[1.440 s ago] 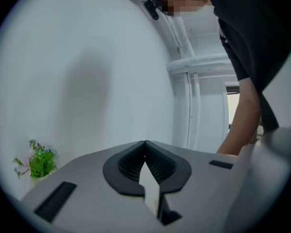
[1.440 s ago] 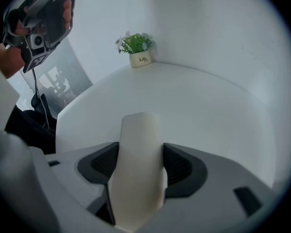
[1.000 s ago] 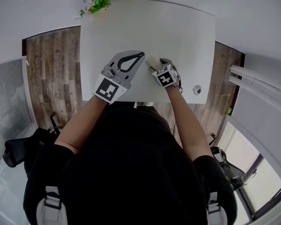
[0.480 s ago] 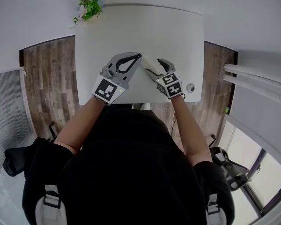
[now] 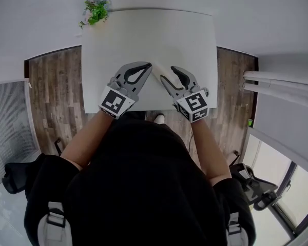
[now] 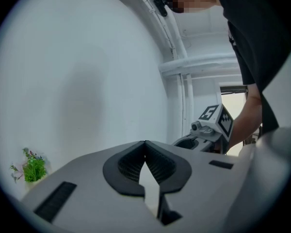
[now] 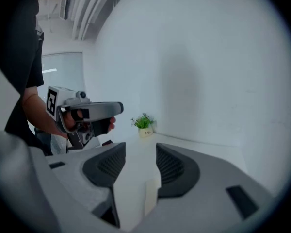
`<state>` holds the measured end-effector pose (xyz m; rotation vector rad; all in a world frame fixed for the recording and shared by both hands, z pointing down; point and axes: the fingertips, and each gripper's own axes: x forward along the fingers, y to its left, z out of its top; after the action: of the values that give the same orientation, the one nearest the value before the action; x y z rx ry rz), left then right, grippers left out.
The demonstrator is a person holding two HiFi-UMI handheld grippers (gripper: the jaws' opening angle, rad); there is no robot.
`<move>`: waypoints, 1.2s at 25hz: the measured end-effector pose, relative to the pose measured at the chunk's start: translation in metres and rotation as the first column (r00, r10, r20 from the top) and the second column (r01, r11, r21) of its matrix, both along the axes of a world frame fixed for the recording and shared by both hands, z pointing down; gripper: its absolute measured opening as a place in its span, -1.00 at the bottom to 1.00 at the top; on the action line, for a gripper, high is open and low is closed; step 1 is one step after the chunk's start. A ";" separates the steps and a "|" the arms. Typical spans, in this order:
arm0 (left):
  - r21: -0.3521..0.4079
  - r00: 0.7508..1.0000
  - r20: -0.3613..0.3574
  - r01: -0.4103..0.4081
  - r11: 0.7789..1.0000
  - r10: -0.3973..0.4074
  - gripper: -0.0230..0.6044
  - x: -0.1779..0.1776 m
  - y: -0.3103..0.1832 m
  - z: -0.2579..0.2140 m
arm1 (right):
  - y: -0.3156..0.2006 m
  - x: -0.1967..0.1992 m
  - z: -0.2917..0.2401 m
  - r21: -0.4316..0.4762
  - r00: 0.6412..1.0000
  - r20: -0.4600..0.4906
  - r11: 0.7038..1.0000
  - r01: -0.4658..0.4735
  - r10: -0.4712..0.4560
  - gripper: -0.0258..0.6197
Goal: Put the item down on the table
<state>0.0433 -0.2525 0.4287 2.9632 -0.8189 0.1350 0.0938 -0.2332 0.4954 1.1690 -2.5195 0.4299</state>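
Observation:
A small pale cream block (image 5: 159, 69) lies on the white table (image 5: 143, 35), between the tips of the two grippers. In the right gripper view the block (image 7: 152, 195) shows low between the jaws, close beside the right-hand one, resting on the table. My right gripper (image 5: 168, 73) (image 7: 139, 152) is open and its jaws are closing, with a clear gap between the pads. My left gripper (image 5: 150, 64) (image 6: 145, 143) is shut with its tips together and holds nothing. Each gripper appears in the other's view: the left gripper (image 7: 87, 111), the right gripper (image 6: 211, 123).
A small green potted plant (image 5: 95, 10) (image 7: 144, 123) (image 6: 33, 168) stands at the table's far left corner against the white wall. Wooden floor lies on both sides of the table. The person's body is at the near edge.
My right gripper has drawn back toward the table's near edge, away from the pale block, and its jaws stand apart. The left gripper has hardly moved and stays shut.

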 end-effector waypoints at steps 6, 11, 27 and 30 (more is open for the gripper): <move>0.020 1.000 -0.019 0.006 1.000 -0.005 -0.95 0.010 0.026 -0.021 | 0.025 0.011 -0.061 0.145 0.992 0.123 0.989 -0.030 0.012 -0.60; 0.040 0.999 -0.034 -0.008 0.999 0.009 -0.95 0.023 0.045 -0.038 | 0.045 0.018 -0.102 0.242 0.987 0.160 0.970 -0.028 -0.011 -0.82; 0.078 0.997 -0.070 0.039 0.996 -0.034 -0.95 0.033 0.076 -0.070 | 0.071 0.021 -0.145 0.357 0.985 0.163 0.934 -0.011 -0.051 -0.92; 0.078 0.997 -0.070 0.048 0.996 -0.043 -0.95 0.030 0.077 -0.071 | 0.071 0.019 -0.145 0.358 0.986 0.157 0.934 -0.005 -0.055 -0.92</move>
<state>0.0731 -0.1751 0.3574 3.0013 -0.9027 -0.0017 0.1129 -0.1622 0.3499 1.2690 -2.8387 0.0585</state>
